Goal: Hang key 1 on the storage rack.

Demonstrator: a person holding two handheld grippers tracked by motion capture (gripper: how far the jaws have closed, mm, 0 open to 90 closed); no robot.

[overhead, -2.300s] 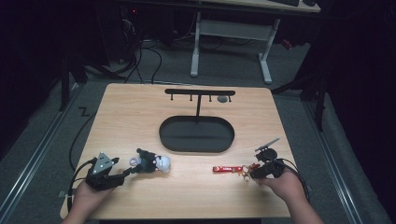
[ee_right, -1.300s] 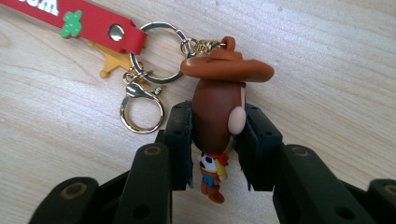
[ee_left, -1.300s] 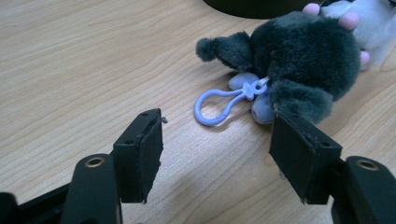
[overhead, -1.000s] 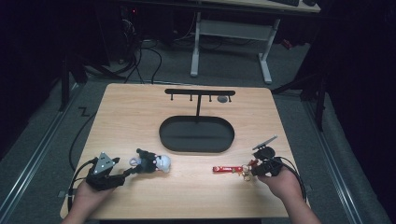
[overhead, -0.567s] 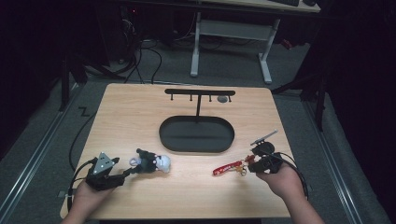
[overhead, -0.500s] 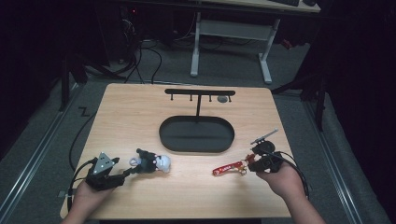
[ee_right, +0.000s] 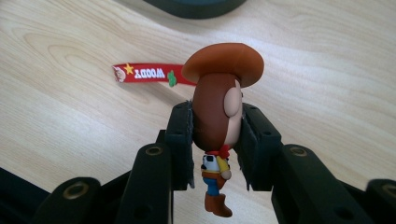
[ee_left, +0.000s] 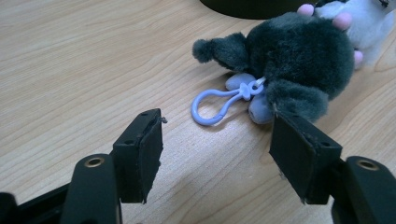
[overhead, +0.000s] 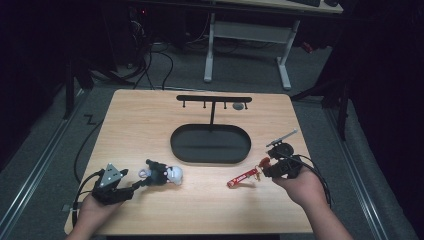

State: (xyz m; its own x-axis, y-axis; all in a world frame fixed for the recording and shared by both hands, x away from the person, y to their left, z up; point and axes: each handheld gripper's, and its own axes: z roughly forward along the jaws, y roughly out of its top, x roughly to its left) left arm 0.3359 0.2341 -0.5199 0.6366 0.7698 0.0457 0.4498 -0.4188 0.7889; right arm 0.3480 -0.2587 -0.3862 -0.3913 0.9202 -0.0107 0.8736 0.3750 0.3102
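A small cowboy figure [ee_right: 217,105] with a brown hat hangs by its head between the pads of my right gripper [ee_right: 215,121], which is shut on it. Its red strap [ee_right: 144,73] trails down to the wood. From above, my right gripper [overhead: 267,166] is held a little over the table's right front, with the red strap [overhead: 242,177] slanting left from it. My left gripper [ee_left: 217,135] stands open and low on the table, just short of a dark grey plush toy [ee_left: 299,51] and its pale blue clip loop [ee_left: 212,105]. In the high view the left gripper [overhead: 134,186] points at the plush toy [overhead: 162,173].
A black hanger stand [overhead: 214,98] with several small hooks rises from an oval black base [overhead: 210,145] at the table's middle. A small grey round thing [overhead: 238,106] hangs near its right end. White desk legs [overhead: 285,55] stand beyond the far edge.
My right gripper has risen with the cowboy figure, lifting it off the wood and tilting the strap. The left gripper and plush toy have stayed put.
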